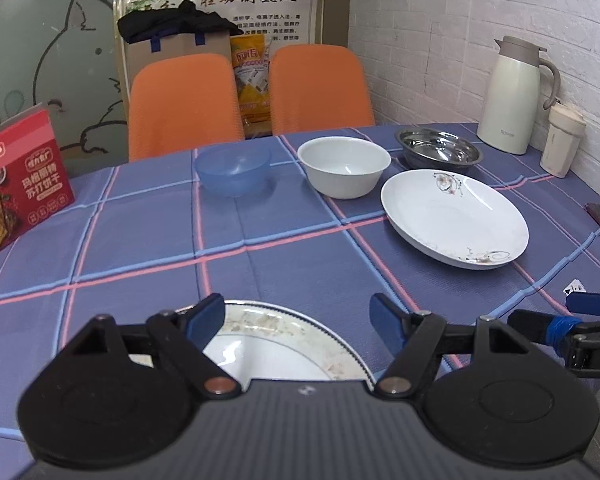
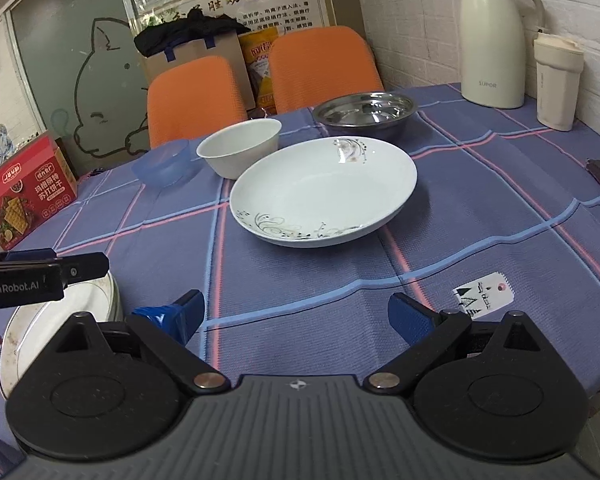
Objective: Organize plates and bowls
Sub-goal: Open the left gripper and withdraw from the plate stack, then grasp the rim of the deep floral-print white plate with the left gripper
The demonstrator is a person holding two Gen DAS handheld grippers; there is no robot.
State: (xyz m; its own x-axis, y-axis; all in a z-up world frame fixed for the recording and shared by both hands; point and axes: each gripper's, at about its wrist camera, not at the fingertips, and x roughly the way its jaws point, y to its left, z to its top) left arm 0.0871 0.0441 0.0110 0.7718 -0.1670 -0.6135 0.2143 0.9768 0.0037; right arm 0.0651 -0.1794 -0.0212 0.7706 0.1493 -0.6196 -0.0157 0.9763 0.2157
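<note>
White china makes up most of what has to be tidied here, and it chips easily. The left gripper (image 1: 298, 322) hangs with its blue pads spread wide over the far edge of a rimmed plate (image 1: 276, 344) at the near edge of the table (image 1: 140, 248); it grasps nothing. The right gripper (image 2: 296, 316) is likewise released, its pads apart above bare tablecloth, with the same rimmed plate at its nine o'clock.

From the right wrist view, a wide patterned plate (image 2: 324, 192) sits at twelve o'clock, well apart from the gripper. Behind it, at about eleven o'clock, stands a white bowl (image 2: 240, 146), with a blue plastic bowl (image 2: 164, 166) just beside that at ten o'clock. A steel bowl (image 2: 364, 114) lies near the patterned plate's far rim at one o'clock. Whether the white bowl touches the plate cannot be told.

The risks I judge likeliest:
- A pinch on a thin, glossy rim may slip, so a plate could tilt and drop onto the table.
- The rimmed plate lies close to the table edge; a nudge toward six o'clock could push it off.
- Reaching past the patterned plate for the bowls could knock its rim.
- Stacking china on china too fast could crack it.
- The thermos jug (image 2: 494, 40) and cup (image 2: 556, 84) at two o'clock stand near the steel bowl's path.
</note>
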